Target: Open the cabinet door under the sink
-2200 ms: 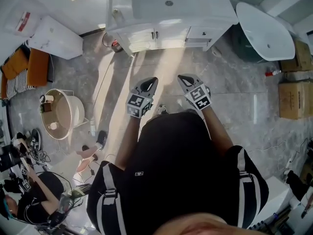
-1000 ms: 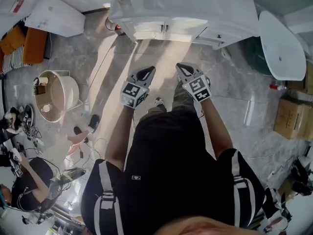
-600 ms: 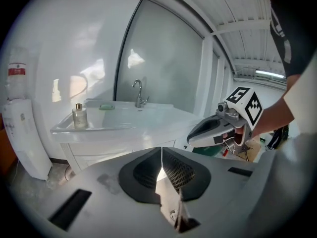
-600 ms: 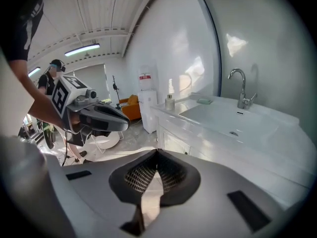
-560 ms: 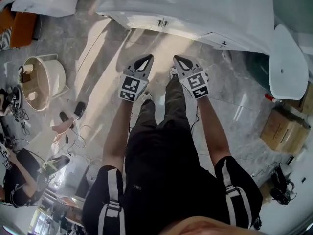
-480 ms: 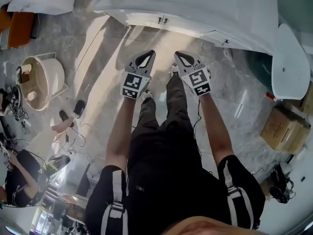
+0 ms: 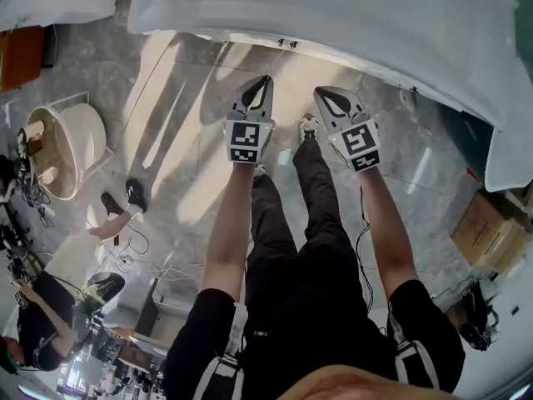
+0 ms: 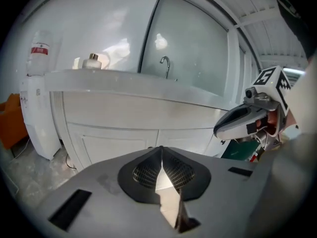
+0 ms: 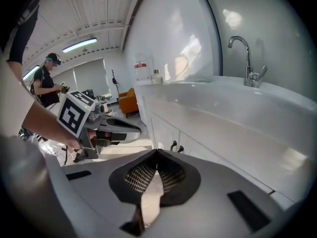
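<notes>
The white sink cabinet [image 7: 333, 23] runs along the top of the head view, with two small dark door handles [image 7: 287, 43] under its rim. Both doors are closed; they show as paired panels [image 8: 116, 143] in the left gripper view, and the handles [image 9: 174, 146] sit side by side in the right gripper view. My left gripper [image 7: 267, 80] is shut and empty, a short way in front of the doors. Beside it my right gripper [image 7: 321, 91] is also shut and empty. Neither touches the cabinet. Each shows in the other's view: the right gripper [image 8: 237, 123], the left gripper [image 9: 116, 128].
A faucet [image 9: 247, 58] and a small bottle [image 8: 92, 60] stand on the counter. On the floor are a round cream tub [image 7: 71, 144] at left, cables [image 7: 158, 269], a cardboard box [image 7: 487, 232] and a white basin [image 7: 510, 144] at right. A seated person [image 7: 42, 332] is at lower left.
Both grippers have sunk and moved closer to the cabinet front, staying side by side with jaws shut. The person carrying them has stepped nearer, so the cabinet now fills the top edge.
</notes>
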`<state>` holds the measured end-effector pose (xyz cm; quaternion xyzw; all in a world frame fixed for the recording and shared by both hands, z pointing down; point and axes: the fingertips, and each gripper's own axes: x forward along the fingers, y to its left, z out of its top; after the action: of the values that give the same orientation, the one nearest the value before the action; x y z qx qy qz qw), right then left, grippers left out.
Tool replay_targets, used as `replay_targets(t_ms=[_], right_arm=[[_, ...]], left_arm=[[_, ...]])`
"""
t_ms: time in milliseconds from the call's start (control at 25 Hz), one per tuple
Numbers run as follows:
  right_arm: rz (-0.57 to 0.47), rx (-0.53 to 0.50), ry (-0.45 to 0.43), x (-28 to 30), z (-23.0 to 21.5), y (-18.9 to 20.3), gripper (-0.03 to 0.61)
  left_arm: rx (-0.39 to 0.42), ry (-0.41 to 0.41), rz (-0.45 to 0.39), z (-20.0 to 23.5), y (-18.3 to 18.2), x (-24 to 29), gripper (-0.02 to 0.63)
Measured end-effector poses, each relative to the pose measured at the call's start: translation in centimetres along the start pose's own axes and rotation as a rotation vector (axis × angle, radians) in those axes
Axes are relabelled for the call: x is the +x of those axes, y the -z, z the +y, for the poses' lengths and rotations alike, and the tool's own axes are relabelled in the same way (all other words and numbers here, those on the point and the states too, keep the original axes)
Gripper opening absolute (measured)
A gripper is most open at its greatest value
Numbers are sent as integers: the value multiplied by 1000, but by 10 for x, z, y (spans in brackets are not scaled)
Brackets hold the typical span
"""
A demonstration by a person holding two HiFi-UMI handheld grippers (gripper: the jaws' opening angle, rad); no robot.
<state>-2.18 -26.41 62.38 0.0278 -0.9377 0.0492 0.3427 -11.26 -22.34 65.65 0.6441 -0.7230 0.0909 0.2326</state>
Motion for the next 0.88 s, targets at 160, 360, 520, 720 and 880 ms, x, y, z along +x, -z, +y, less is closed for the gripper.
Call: replay_targets(t_ms=[160, 360, 520, 720, 880], right_arm=[[14, -4, -13, 19, -4, 16, 58], [35, 11, -22, 27, -20, 40, 58], [56, 38, -21, 28, -23, 54, 58], [78, 36, -47, 34, -19, 64, 58], [78, 41, -67, 39, -8, 60, 58]], left_arm=[[3, 4, 9, 12, 20, 39, 18], [24, 9, 51, 14, 44, 97, 20], [39, -10, 86, 14, 61, 129, 99], [11, -93, 79, 26, 58, 148, 120], [-34, -167, 115, 35, 67, 159, 120]])
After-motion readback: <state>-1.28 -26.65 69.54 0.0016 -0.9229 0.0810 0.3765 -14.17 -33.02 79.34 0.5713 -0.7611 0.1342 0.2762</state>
